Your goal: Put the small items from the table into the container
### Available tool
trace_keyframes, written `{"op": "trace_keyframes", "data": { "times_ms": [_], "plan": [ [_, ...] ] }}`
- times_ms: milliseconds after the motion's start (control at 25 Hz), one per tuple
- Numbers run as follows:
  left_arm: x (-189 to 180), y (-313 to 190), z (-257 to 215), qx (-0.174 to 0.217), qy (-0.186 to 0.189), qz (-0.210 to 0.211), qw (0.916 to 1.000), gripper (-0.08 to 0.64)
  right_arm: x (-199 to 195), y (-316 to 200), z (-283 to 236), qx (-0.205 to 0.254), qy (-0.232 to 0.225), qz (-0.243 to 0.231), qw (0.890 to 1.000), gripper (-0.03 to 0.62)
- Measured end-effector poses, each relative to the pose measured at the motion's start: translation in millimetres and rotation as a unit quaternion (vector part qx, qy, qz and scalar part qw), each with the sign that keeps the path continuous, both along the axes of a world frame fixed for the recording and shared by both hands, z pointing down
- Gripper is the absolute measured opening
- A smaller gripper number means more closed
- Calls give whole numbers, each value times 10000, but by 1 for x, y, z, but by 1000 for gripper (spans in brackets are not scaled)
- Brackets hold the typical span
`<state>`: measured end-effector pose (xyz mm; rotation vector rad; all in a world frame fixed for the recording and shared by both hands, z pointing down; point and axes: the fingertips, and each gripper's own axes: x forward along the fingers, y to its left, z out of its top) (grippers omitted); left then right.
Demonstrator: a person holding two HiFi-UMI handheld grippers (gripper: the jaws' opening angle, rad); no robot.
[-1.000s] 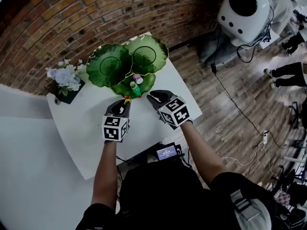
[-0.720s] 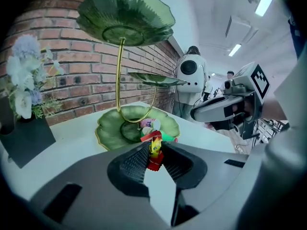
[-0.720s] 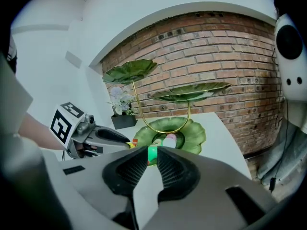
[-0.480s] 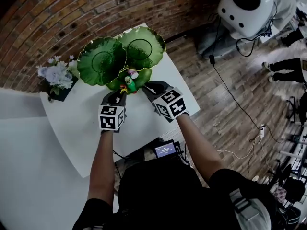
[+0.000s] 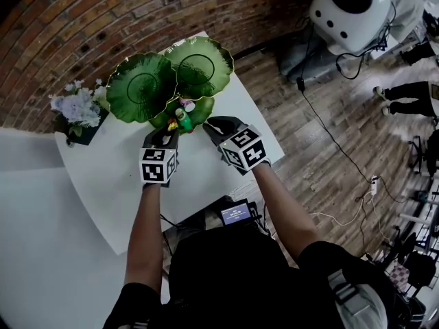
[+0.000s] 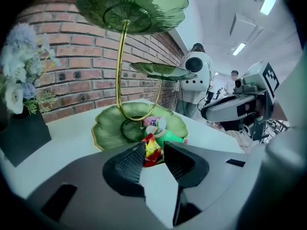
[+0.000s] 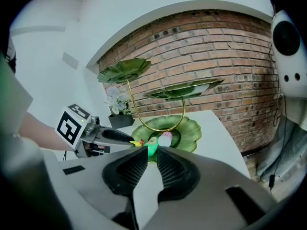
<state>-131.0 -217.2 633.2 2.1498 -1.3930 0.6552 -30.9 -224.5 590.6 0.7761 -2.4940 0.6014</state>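
Most of the red and yellow wrapper (image 6: 150, 150) is hidden behind the tips of the left tongs (image 6: 153, 153), so its shape and any print on it cannot be made out. From the head view it is only a speck of colour (image 5: 171, 125) at the near rim of the bottom dish (image 5: 201, 112), and I cannot tell whether it lies on that rim or on the white desk (image 5: 206, 177). The left tongs (image 5: 167, 130) are opening with the wrapper between them, and a gap shows on the right pad's side. The container is a green stand of three leaf-shaped dishes on a curved gold stem (image 6: 121, 66), its top dish cut off by the frame in the left gripper view. The bottom dish (image 6: 103, 133) holds a green bottle (image 6: 171, 137) on its side and a small pink and white tub (image 6: 154, 123) just behind it. The tub's lid has coloured print too small to read. The right tongs (image 7: 149, 152) hover near the dish's right side (image 5: 209, 124), drawn close with only a thin slit and nothing in it. A small lit screen (image 5: 235, 215) below the desk edge shows lines I cannot read. A dark pot of pale flowers (image 5: 79, 108) stands at the desk's far left corner.
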Motion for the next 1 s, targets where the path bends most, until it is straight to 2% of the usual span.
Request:
{"op": "trace_keyframes", "data": {
  "times_ms": [680, 1000],
  "plan": [
    [-4, 14, -17, 168, -30, 20, 9999, 132, -6, 10, -7, 48, -48, -42, 10000, 71],
    [-16, 39, -27, 274, -40, -210, 9994, 40, -10, 26, -15, 92, -90, -49, 9999, 71]
  ]
}}
